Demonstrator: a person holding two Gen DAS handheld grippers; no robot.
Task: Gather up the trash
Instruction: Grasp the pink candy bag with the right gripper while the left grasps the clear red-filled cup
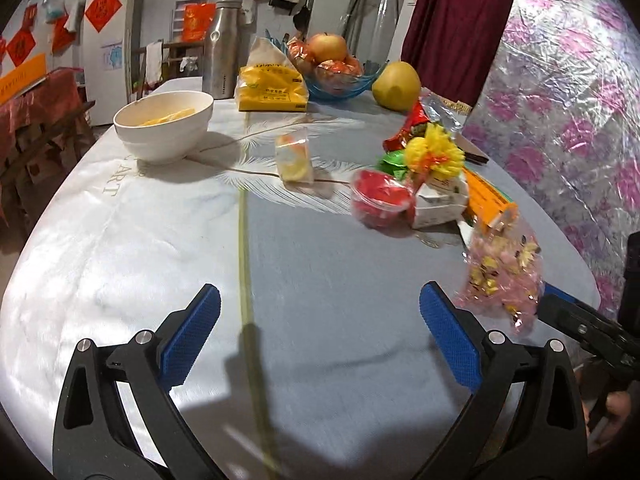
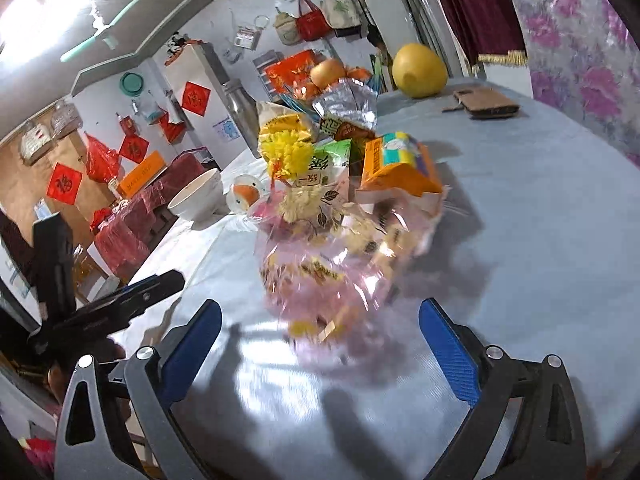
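Note:
A heap of trash lies at the table's right side: a pink clear bag of sweets (image 1: 504, 276), a red plastic cup (image 1: 380, 198), a small white carton (image 1: 440, 200), an orange box (image 1: 488, 198), a yellow paper flower (image 1: 434, 152) and green wrappers (image 1: 394, 160). A small clear packet (image 1: 295, 156) lies alone mid-table. My left gripper (image 1: 320, 332) is open over bare cloth, left of the bag. My right gripper (image 2: 320, 336) is open. The blurred pink bag (image 2: 332, 264) reaches in between its fingertips, and the pads stand clear of it. Behind the bag are the orange box (image 2: 400, 164) and the flower (image 2: 286, 152).
A white bowl (image 1: 164, 124), a steel bottle (image 1: 222, 44), a yellow tissue pack (image 1: 272, 88), a blue fruit bowl (image 1: 340, 80) and a pomelo (image 1: 396, 84) stand at the back. A brown wallet (image 2: 486, 104) lies far right. A flowered foil wall (image 1: 568, 100) borders the table.

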